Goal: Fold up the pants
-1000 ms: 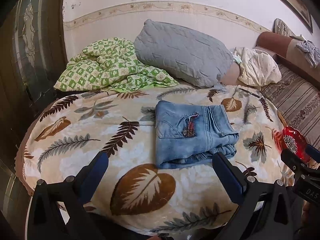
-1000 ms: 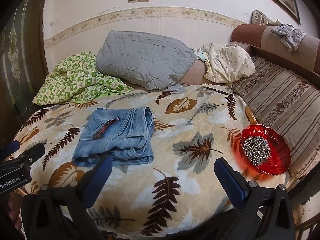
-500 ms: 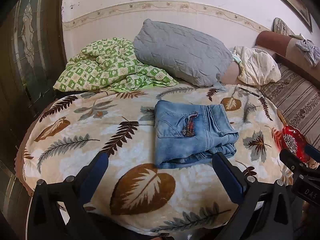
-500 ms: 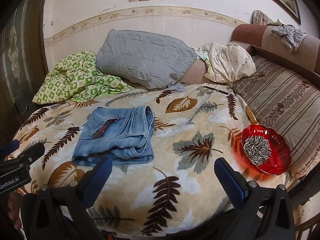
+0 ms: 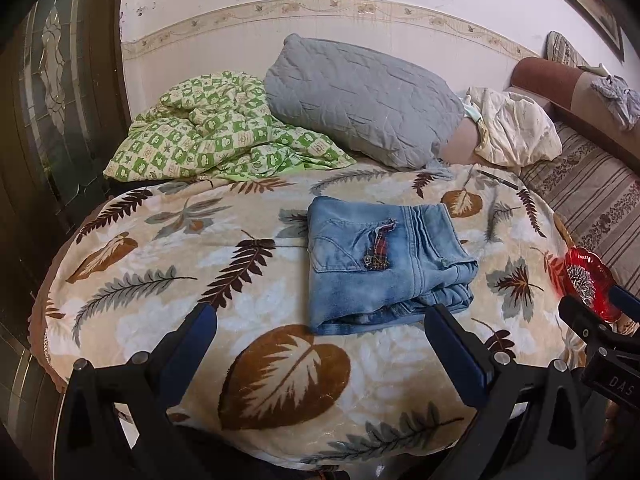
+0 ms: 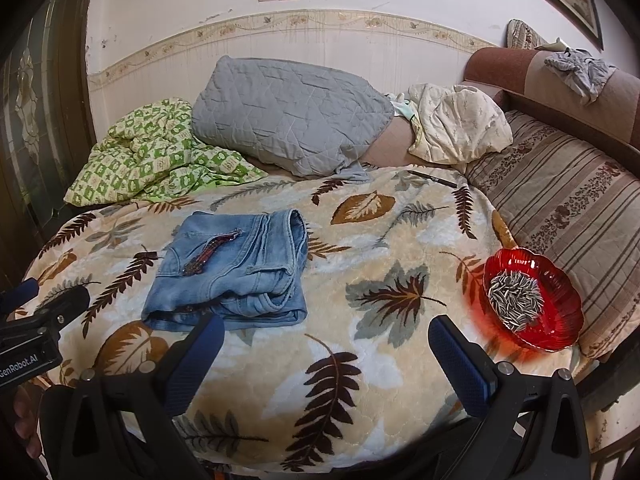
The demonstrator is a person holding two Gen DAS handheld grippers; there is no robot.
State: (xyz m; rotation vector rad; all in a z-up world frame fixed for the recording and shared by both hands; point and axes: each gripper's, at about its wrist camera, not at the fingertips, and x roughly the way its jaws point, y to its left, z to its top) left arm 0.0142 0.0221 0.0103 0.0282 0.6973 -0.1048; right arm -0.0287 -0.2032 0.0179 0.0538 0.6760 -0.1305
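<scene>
A pair of light blue jeans [image 5: 380, 264] lies folded into a compact rectangle on the leaf-patterned blanket [image 5: 180, 248]; the jeans also show in the right wrist view [image 6: 236, 272]. My left gripper [image 5: 320, 320] is open and empty, held back from the bed's near edge, below the jeans. My right gripper [image 6: 326, 332] is open and empty, near the bed's front edge, to the right of the jeans. The right gripper's body shows at the right edge of the left wrist view [image 5: 600, 344]. The left gripper's body shows at the left edge of the right wrist view [image 6: 36, 332].
A red glass bowl of sunflower seeds [image 6: 532, 304] sits at the blanket's right edge. A grey pillow [image 5: 360, 100], a green checked quilt [image 5: 216, 140] and a cream bundle [image 5: 516, 128] lie at the back. A pen [image 6: 434, 178] lies near the striped sofa cushion [image 6: 568, 216].
Both views have barely shifted. The jeans lie as before and both grippers stay open and empty.
</scene>
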